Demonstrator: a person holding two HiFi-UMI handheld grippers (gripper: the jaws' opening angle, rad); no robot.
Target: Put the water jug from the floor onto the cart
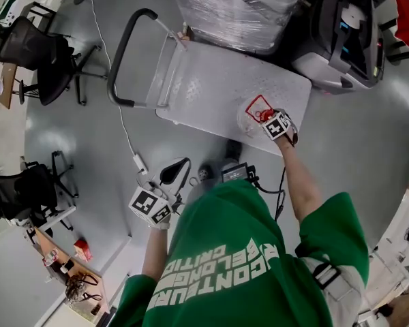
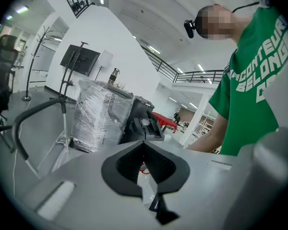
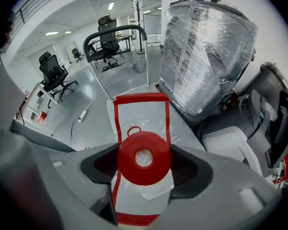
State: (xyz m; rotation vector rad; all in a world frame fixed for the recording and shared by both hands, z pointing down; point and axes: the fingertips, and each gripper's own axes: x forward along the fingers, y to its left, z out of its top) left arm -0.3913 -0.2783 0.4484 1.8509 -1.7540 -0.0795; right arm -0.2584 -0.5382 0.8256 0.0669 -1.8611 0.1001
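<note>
Your R gripper (image 3: 144, 158) is clamped on the water jug (image 3: 143, 123), jaws tight vs. both sides of its red cap (image 3: 145, 150). Jug stands on the cart (image 1: 211, 80) deck, near-right corner. Your L gripper (image 2: 145, 164) has its jaws closed w/ nothing between them, held low by your body, near side of the cart.

Head view looks steeply down on the cart (image 1: 211, 80); both gripper views face across it.

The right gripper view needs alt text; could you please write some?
The right gripper grips the red cap of a clear water jug, with the cart deck beneath. A plastic-wrapped load stands beyond.
</note>
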